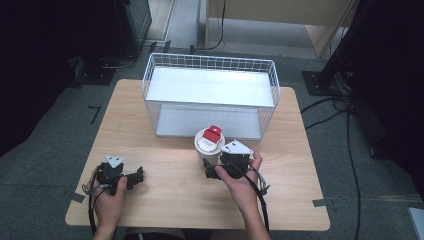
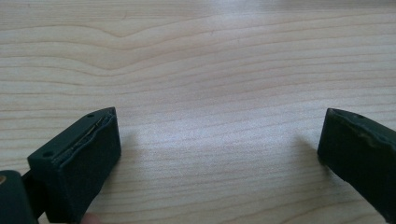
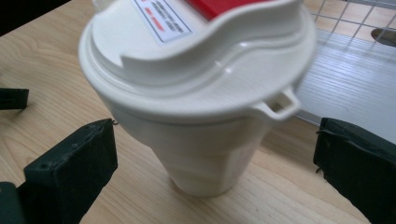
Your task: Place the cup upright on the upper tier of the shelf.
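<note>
A white lidded cup (image 1: 208, 142) with a red tab on its lid stands on the wooden table (image 1: 165, 200), just in front of the wire basket (image 1: 210, 95). In the right gripper view the cup (image 3: 201, 107) stands upright between the two black jaws, which are spread wide and clear of its sides. My right gripper (image 1: 212, 169) is open right behind the cup. My left gripper (image 1: 138, 175) rests low over the table at the front left, open, with bare wood (image 2: 210, 93) between its jaws.
The white wire basket has two shelves and stands at the back middle of the table. Its lower shelf (image 3: 345, 88) lies just past the cup. Cables trail from both grippers toward the table's front edge. Dark equipment and floor cables surround the table.
</note>
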Tool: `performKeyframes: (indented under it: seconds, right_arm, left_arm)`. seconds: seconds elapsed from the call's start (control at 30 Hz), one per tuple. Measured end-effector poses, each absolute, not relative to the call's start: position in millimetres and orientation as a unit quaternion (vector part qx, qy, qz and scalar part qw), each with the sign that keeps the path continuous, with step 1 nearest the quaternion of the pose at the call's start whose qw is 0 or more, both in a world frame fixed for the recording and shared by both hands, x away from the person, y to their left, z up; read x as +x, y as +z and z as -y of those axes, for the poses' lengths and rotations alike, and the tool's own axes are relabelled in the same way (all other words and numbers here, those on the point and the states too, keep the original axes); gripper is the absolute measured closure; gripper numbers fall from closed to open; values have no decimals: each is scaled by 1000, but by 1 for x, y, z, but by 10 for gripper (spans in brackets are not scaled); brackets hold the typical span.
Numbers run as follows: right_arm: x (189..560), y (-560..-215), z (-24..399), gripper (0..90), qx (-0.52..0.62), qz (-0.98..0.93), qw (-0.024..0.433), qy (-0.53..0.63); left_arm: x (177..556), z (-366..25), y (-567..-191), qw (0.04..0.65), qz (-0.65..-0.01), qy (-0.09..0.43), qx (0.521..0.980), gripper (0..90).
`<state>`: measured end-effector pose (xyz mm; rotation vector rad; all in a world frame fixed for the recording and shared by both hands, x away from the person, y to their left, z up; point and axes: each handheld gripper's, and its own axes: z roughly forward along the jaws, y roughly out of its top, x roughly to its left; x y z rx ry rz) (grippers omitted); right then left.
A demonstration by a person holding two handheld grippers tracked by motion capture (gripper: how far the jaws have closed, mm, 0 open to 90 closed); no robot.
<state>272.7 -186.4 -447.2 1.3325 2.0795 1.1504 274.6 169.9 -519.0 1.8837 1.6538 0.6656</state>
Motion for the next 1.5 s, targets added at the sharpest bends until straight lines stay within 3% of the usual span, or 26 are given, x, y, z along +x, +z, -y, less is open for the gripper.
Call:
performKeyframes:
  seconds: [0.1,0.13,1.0,1.5]
  right_arm:
    - [274,-447,179,12,477,-745,210,416]
    - [273,-447,174,68,477,-742,226,414]
    - [291,-465,150,17,504,-703,268,425]
    - [287,-471,145,37,498,-686,296,441]
  left_arm:
    - [275,-169,-519,271,-613,248,700,0]
    - [275,-169,-519,271,-613,248,700,0]
    - [275,-169,-519,271,-615,248,698,0]
    - [275,-169,-519,271,-614,248,698,0]
